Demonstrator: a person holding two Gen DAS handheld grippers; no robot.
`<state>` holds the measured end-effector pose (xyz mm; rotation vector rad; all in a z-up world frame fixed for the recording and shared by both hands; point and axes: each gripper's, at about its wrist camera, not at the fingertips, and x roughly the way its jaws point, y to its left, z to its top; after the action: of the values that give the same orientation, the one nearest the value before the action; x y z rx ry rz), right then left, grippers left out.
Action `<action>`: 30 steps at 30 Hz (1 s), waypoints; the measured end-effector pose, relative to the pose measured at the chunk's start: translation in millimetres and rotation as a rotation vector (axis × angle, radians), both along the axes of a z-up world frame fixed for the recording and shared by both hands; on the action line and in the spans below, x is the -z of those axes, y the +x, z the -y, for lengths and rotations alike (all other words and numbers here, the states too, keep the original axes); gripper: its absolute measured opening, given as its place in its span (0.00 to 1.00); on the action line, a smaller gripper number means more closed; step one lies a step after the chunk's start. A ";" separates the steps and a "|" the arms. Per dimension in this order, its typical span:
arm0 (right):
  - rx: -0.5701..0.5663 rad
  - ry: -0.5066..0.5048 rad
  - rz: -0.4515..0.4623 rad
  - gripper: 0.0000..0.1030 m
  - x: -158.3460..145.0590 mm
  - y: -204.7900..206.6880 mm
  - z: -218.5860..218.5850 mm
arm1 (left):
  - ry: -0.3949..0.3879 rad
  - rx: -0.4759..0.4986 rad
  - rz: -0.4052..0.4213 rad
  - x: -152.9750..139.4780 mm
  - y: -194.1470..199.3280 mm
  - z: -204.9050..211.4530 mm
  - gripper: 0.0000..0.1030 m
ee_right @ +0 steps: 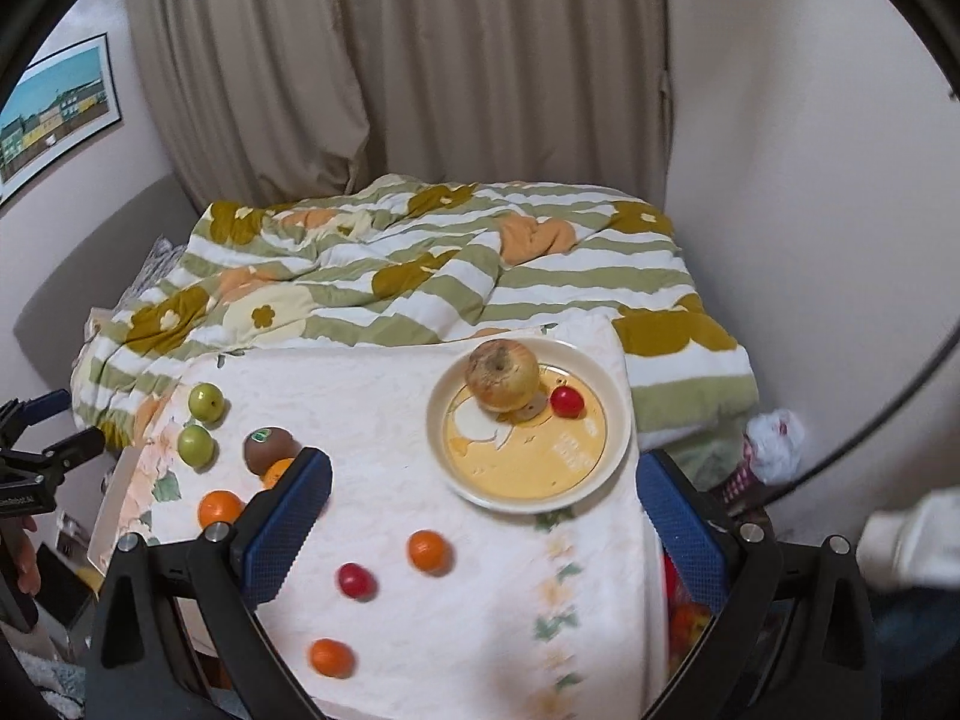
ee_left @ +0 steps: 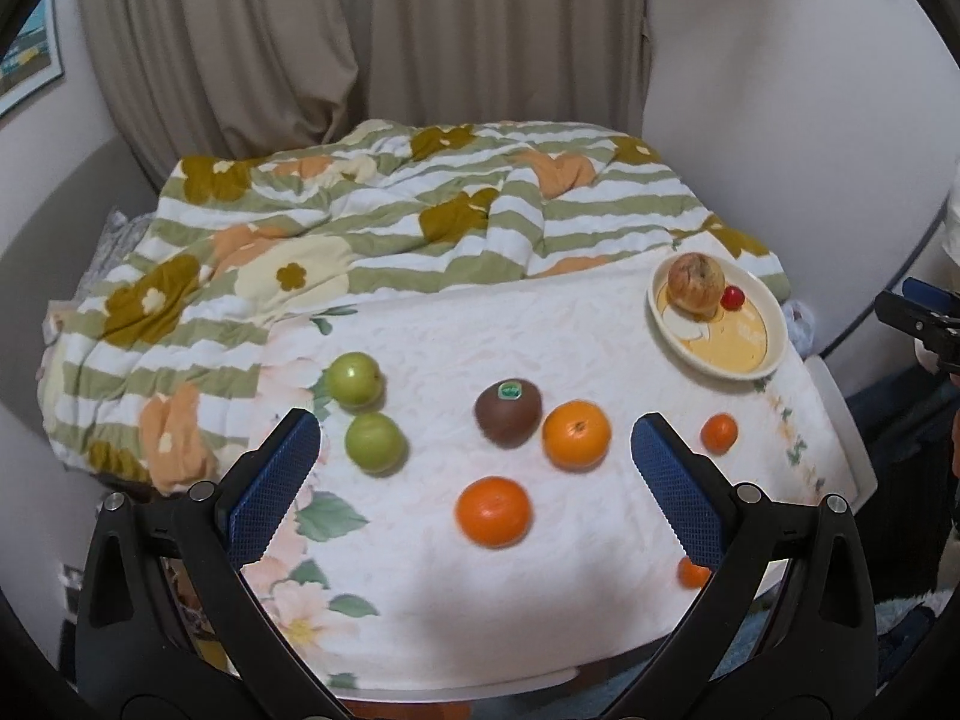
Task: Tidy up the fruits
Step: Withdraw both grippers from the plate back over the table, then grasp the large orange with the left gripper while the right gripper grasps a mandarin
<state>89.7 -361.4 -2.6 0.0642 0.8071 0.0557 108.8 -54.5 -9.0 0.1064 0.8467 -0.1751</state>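
A yellow plate on the white floral cloth holds a bruised apple and a small red tomato. Loose on the cloth lie two green fruits, a brown kiwi, two oranges, small mandarins and a second red tomato. My left gripper is open above the kiwi and oranges. My right gripper is open, just before the plate.
A green-striped flowered quilt is bunched behind the cloth. Curtains and walls close the back. The cloth's right edge drops off beside a white bag. The other gripper shows at the left edge.
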 end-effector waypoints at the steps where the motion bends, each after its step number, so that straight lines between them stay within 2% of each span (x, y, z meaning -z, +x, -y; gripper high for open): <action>1: 0.017 -0.002 0.000 0.98 -0.3 -5.5 -7.7 | -0.003 0.010 -0.003 1.2 -0.2 -4.1 1.00; 6: 0.101 -0.017 -0.028 0.98 6.5 -24.9 -41.0 | -0.004 0.091 -0.048 16.0 3.2 -24.2 1.00; 14: 0.217 0.017 -0.119 0.98 47.9 -40.8 -89.8 | 0.013 0.239 -0.134 57.0 19.0 -37.7 1.00; 22: 0.279 0.037 -0.229 0.98 98.2 -52.1 -112.2 | 0.053 0.359 -0.185 104.1 34.2 -24.2 1.00; 25: 0.299 0.066 -0.253 0.98 116.8 -59.1 -117.3 | 0.057 0.383 -0.195 118.6 35.7 -17.8 1.00; 30: 0.317 0.044 -0.275 0.98 136.9 -62.5 -125.4 | 0.054 0.431 -0.208 143.7 36.2 -6.8 1.00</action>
<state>27.2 -236.0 -139.5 0.2447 1.0615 -0.2401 145.0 -47.6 -152.6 0.3262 1.0283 -0.5755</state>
